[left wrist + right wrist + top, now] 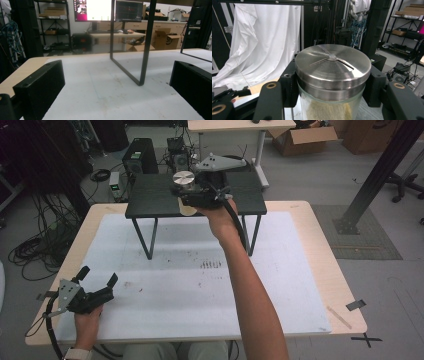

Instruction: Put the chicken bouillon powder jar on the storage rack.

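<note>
Glass jar [329,110] with pale contents, capped by a steel lid [333,65], stood clamped between the right gripper's [329,92] black jaws, white cloth [259,47] behind.

No legible text or labels, monitor screens [107,10] perhaps carrying writing, too blurred to read
</note>
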`<state>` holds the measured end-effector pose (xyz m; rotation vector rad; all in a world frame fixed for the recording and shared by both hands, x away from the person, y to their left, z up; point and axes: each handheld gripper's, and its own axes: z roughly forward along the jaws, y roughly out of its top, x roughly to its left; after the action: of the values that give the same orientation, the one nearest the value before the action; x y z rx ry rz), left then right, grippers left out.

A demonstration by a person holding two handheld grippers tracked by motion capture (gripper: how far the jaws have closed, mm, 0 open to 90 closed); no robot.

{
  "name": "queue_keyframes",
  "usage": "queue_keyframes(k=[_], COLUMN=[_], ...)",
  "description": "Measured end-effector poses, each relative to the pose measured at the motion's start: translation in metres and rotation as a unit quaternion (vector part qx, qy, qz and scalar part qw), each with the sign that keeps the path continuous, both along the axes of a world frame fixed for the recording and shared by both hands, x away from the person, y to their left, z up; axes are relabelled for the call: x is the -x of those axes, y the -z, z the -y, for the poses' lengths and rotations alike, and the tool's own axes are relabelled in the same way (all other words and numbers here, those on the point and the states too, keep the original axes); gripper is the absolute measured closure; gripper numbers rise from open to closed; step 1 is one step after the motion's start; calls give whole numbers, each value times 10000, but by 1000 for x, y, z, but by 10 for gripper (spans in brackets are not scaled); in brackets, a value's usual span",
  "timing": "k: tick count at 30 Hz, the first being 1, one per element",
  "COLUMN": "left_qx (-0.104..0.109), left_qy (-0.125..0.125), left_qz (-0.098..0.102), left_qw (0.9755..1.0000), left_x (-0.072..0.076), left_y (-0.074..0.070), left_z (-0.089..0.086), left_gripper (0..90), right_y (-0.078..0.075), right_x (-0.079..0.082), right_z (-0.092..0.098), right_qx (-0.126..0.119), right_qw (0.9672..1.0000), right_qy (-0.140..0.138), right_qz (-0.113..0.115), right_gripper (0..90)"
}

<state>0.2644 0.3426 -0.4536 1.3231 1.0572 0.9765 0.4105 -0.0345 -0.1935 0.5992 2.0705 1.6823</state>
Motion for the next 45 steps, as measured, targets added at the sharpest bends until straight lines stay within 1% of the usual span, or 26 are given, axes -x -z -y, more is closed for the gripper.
queue_keyframes(k=[4, 6, 7, 10, 12, 14, 15, 16, 17, 20, 21, 24, 25, 26, 27, 33, 34, 35, 39, 41, 45], left_qx=[5, 4, 7, 9, 16, 10, 14, 14, 8, 5, 13, 16, 15, 15, 15, 32, 32, 34, 29, 29, 27], left_qy=[2, 2, 3, 5, 6, 6, 8, 8, 10, 12, 12, 11, 12, 12, 14, 17, 17, 17, 17, 18, 17], left_qz=[4, 1, 4, 3, 5, 7, 6, 6, 4, 4, 8, 4, 6, 6, 4, 5, 5, 6, 0, 2, 2], left_qw=[10000, 10000, 10000, 10000, 10000, 10000, 10000, 10000, 10000, 10000, 10000, 10000, 10000, 10000, 10000, 10000, 10000, 10000, 10000, 10000, 10000], left_x=[0, 0, 0, 0, 0, 0, 0, 0, 0, 0, 0, 0, 0, 0, 0, 0, 0, 0, 0, 0, 0], left_y=[0, 0, 0, 0, 0, 0, 0, 0, 0, 0, 0, 0, 0, 0, 0, 0, 0, 0, 0, 0, 0], left_z=[0, 0, 0, 0, 0, 0, 0, 0, 0, 0, 0, 0, 0, 0, 0, -1, -1, -1, -1, -1, -1], left_gripper=[3, 4, 4, 4, 4, 4, 4, 3, 4, 4, 4, 4, 4, 4, 4, 4, 4, 4, 4, 4, 4], right_y=[-1, -1, -2, -3, -4, -4, -4, -4, -3, -3, -2, 0, 3, 3, 6, 14, 14, 16, 18, 22, 25], right_x=[-11, -12, -17, -21, -27, -29, -34, -34, -39, -43, -48, -53, -59, -59, -64, -77, -77, -82, -87, -92, -96], right_z=[-5, -6, -9, -12, -14, -15, -17, -17, -19, -20, -22, -23, -25, -25, -26, -27, -27, -28, -30, -34, -38], right_qx=[-4, 3, 21, 28, 9, 6, -12, -12, -20, -37, -60, -62, -67, -67, -76, -129, -129, -151, -136, -139, -125], right_qw=[10000, 10000, 10000, 10000, 9999, 9999, 9999, 9999, 9998, 9998, 9996, 9995, 9993, 9993, 9990, 9980, 9980, 9975, 9971, 9968, 9966], right_qy=[49, 56, 68, 85, 102, 117, 137, 137, 185, 219, 260, 318, 380, 380, 441, 612, 612, 686, 739, 774, 811], right_qz=[2, 7, 8, 4, -9, -15, -23, -23, -16, -5, -20, -21, -23, -23, -25, -70, -70, -92, -113, -107, -98], right_gripper=[424, 424, 423, 423, 424, 423, 424, 424, 424, 424, 423, 423, 424, 424, 424, 424, 424, 424, 424, 424, 424])
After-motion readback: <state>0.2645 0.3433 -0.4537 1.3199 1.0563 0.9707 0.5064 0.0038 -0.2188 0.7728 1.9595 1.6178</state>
